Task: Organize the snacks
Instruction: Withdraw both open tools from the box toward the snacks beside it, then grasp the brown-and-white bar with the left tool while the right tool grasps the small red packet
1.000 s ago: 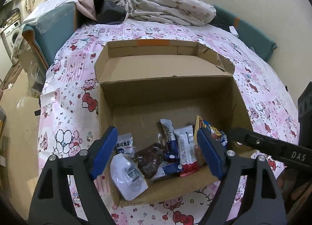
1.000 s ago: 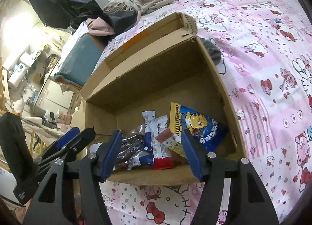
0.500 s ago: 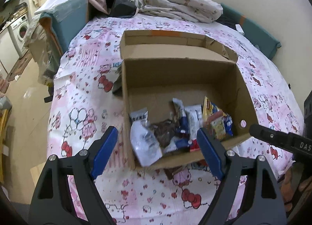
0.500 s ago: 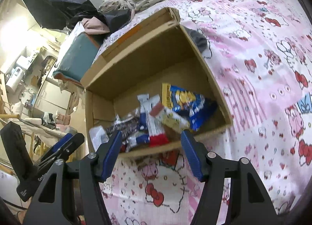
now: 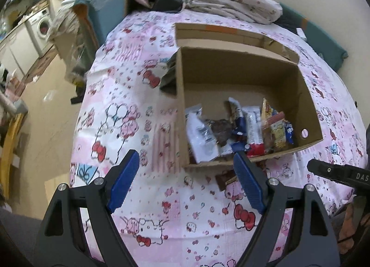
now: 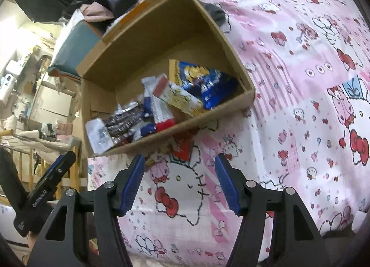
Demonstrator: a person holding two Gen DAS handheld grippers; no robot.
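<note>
An open cardboard box (image 5: 307,96) (image 6: 166,29) lies on a pink cartoon-print bedspread (image 5: 129,128). Several snack packets sit piled at its near side: a white pouch (image 5: 200,137), a dark brown pack (image 5: 220,128), a red, white and blue bar (image 5: 253,128) (image 6: 159,109), and a blue and yellow bag (image 6: 203,82). A brown packet (image 5: 225,180) and a red one (image 6: 183,149) stick out from under the box's near edge. My left gripper (image 5: 185,183) hangs open over the bedspread short of the box, nothing between its fingers. My right gripper (image 6: 179,183) is open and empty too.
A rumpled quilt (image 5: 229,1) and dark clothes lie at the far end of the bed. A teal-topped box (image 5: 104,5) stands at the left. Floor and a washing machine (image 5: 41,26) lie beyond the bed's left edge. The right gripper's arm (image 5: 340,173) shows at the right.
Both grippers have drawn back from over the box toward the near bed edge, so the box looks smaller and farther. Packets under the box's near edge have come into view. Jaws unchanged.
</note>
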